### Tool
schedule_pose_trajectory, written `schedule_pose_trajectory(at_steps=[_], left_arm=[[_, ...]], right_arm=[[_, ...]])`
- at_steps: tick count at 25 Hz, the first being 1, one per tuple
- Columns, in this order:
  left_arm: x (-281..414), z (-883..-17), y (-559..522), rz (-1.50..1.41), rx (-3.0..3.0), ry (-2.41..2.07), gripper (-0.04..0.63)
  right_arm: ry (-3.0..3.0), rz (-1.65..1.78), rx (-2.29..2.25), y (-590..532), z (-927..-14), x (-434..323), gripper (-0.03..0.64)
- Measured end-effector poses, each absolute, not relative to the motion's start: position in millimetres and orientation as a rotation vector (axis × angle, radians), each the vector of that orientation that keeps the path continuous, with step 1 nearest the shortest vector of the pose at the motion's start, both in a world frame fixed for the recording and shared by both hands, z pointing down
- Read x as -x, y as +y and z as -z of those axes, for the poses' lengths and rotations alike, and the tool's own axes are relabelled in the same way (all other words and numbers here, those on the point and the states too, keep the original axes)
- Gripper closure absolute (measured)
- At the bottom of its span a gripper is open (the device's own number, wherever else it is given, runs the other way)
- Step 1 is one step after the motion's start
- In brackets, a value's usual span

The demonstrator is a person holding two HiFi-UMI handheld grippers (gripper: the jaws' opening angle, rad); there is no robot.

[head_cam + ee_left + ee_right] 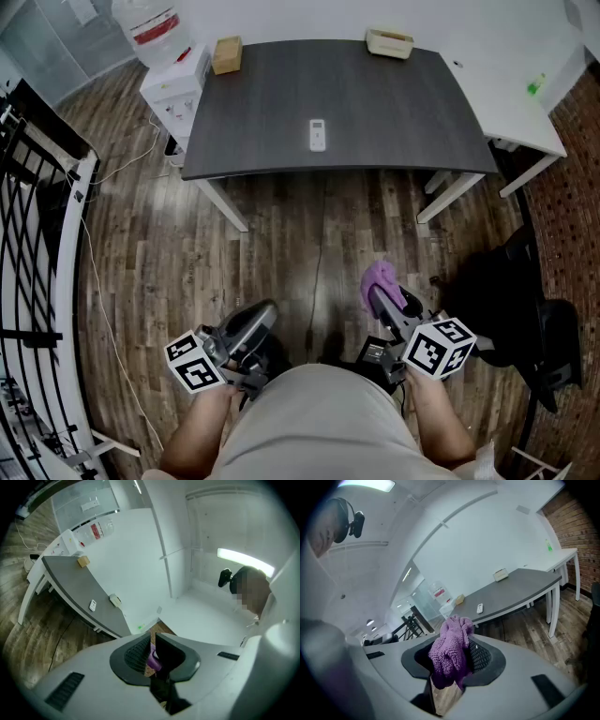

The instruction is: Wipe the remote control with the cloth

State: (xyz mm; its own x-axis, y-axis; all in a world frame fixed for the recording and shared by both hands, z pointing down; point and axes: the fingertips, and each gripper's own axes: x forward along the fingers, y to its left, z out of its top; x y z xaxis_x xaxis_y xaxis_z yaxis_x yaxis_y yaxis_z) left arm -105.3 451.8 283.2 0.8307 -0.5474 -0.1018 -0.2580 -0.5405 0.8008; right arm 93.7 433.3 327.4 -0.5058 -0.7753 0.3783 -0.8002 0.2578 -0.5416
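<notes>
Close against the person, the right gripper (454, 663) is found clamped on a bunched purple cloth (451, 651), as its own view confirms, the left gripper (153, 656) is held all but closed and empty, and the remote control (318, 134) is shown by the head view lying at the middle of the table (403, 103), well apart, with a box (227, 54) and a tray (389, 42) behind it.

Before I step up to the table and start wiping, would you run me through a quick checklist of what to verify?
1. Cloth gripped by the right gripper: ok, jaws closed on it.
2. Left gripper free to steady the remote: ok, jaws nearly together, nothing between them.
3. Remote control in sight: ok, lying flat mid-table.
4. Remote within reach: not ok, both grippers are over the floor, short of the table.
5. Space around the remote: ok, the brown box and beige tray sit at the far edge.
6. Remote dirty side up: cannot tell.
</notes>
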Motion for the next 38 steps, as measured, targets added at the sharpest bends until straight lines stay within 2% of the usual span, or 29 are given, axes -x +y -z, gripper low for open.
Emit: schedule_pose_trajectory(at_steps=[12,22,33,38], left_arm=[[60,-287,425,0.386,-2.189,-0.686,0.561],[54,-297,376,0.304,-2.210,-0.800,0.555],[57,-342,243,0.050,-2.265,-0.693,0.456],[50,-370,181,-0.149,-2.302,-0.575,0.417]], right_arm=[[-2.460,-1.113,-1.476,411,-338,-143,0.486],[-2.392,-1.151,-1.484,383,-355,-162,0.487],[-2.201,-1.194,-1.594,283,-378,-145,0.487],[-2.137,-1.077,-1.584,212,-378,-124,0.488]])
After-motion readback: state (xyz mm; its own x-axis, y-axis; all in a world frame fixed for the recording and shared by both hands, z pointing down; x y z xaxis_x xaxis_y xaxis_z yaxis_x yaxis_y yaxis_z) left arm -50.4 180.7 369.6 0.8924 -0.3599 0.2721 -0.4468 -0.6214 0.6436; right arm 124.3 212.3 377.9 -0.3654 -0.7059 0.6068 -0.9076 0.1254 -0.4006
